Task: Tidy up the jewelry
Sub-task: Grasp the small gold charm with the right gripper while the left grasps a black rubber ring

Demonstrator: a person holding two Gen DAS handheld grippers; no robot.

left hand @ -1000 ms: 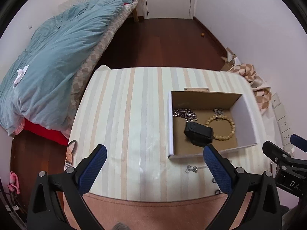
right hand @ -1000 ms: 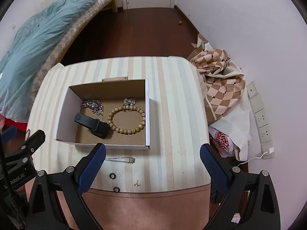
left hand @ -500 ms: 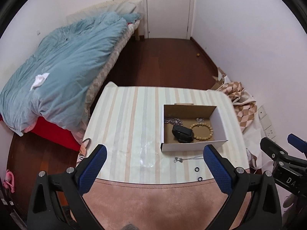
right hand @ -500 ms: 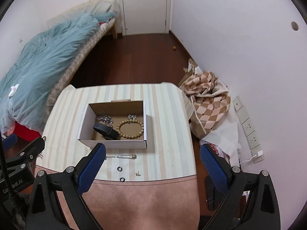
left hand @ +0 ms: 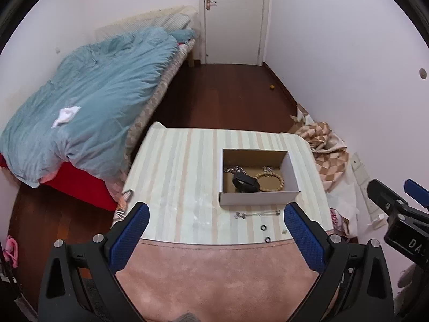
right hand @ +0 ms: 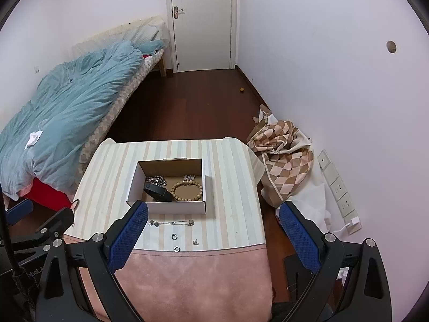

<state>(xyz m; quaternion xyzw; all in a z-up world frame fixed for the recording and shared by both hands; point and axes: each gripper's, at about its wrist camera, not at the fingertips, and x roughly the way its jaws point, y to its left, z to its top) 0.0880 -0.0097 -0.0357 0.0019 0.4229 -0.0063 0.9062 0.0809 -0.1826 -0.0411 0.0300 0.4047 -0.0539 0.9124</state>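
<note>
An open cardboard box [left hand: 258,201] [right hand: 166,207] stands on the striped table [left hand: 177,177] [right hand: 230,187]. Inside lie a wooden bead bracelet [left hand: 269,181] [right hand: 187,191], a black band [left hand: 245,183] [right hand: 158,192] and a silver chain [right hand: 155,179]. In front of the box, on the table, lie a thin silver chain [left hand: 257,214] [right hand: 172,223], two small rings [left hand: 263,227] [right hand: 174,236] and a tiny earring [right hand: 196,241]. My left gripper [left hand: 214,236] and my right gripper [right hand: 211,237] hang open and empty, well back from the table above a pink cloth [left hand: 214,273] [right hand: 193,281].
A bed with a blue duvet [left hand: 88,102] [right hand: 67,107] runs along the left. A checked cloth heap [left hand: 324,147] [right hand: 284,147] and wall sockets [right hand: 337,187] sit right of the table. Dark wood floor [right hand: 193,102] leads to a white door [right hand: 201,21].
Both grippers have drawn back and up from the table, so the box and jewelry look smaller and more of the room shows. Nothing on the table has moved.
</note>
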